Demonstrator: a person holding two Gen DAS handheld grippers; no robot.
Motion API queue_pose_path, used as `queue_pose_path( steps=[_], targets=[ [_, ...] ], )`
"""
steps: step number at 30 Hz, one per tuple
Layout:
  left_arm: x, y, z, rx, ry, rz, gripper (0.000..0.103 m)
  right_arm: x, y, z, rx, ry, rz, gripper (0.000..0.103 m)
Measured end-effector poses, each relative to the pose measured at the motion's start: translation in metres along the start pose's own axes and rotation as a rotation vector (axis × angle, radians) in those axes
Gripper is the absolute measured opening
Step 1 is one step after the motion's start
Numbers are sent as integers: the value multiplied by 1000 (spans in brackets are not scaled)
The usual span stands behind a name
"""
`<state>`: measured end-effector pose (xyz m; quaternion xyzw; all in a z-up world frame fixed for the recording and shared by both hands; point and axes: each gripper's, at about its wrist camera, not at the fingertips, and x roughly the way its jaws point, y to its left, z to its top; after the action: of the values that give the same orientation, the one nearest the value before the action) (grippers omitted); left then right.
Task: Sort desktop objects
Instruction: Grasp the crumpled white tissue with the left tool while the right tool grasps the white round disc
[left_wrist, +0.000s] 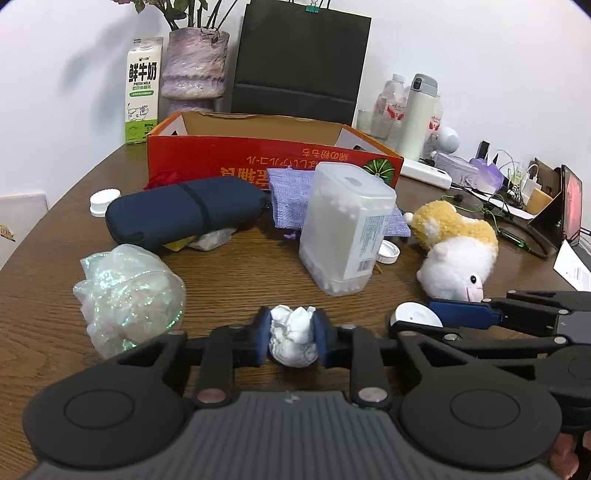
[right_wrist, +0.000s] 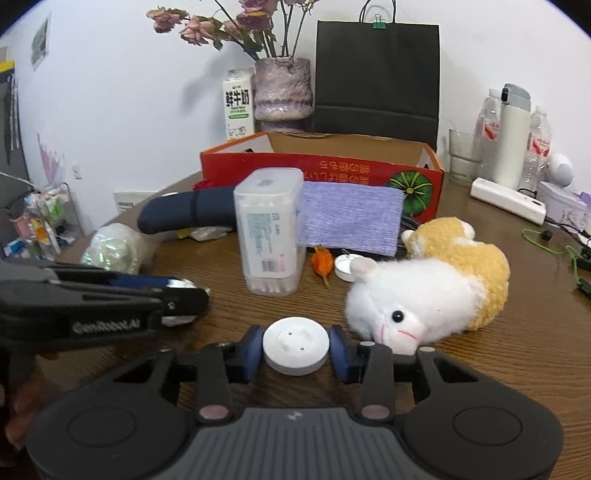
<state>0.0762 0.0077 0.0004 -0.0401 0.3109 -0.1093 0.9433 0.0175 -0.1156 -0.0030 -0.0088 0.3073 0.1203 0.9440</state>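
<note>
Two grips are set: your left gripper (left_wrist: 292, 338) pinches a crumpled white tissue (left_wrist: 293, 341), and your right gripper (right_wrist: 296, 350) clamps a round white disc (right_wrist: 296, 345). Ahead of both stands the clear cotton-swab box (left_wrist: 345, 229); right of it lies the plush toy (right_wrist: 432, 284). Farther beyond sits the red cardboard box (left_wrist: 273, 162).
</note>
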Motion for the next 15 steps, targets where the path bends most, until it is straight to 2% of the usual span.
queue_pose_path(
  steps=[7, 10, 15],
  targets=[
    [-16, 7, 9, -58, -47, -44, 21, -17, 0, 4, 8, -88, 7, 38],
    [-34, 13, 27, -90, -94, -81, 21, -34, -2, 17, 0, -146, 26, 38],
    [-52, 18, 76, -80, -216, -64, 21, -52, -16, 59, -15, -259, 10, 38]
  ],
)
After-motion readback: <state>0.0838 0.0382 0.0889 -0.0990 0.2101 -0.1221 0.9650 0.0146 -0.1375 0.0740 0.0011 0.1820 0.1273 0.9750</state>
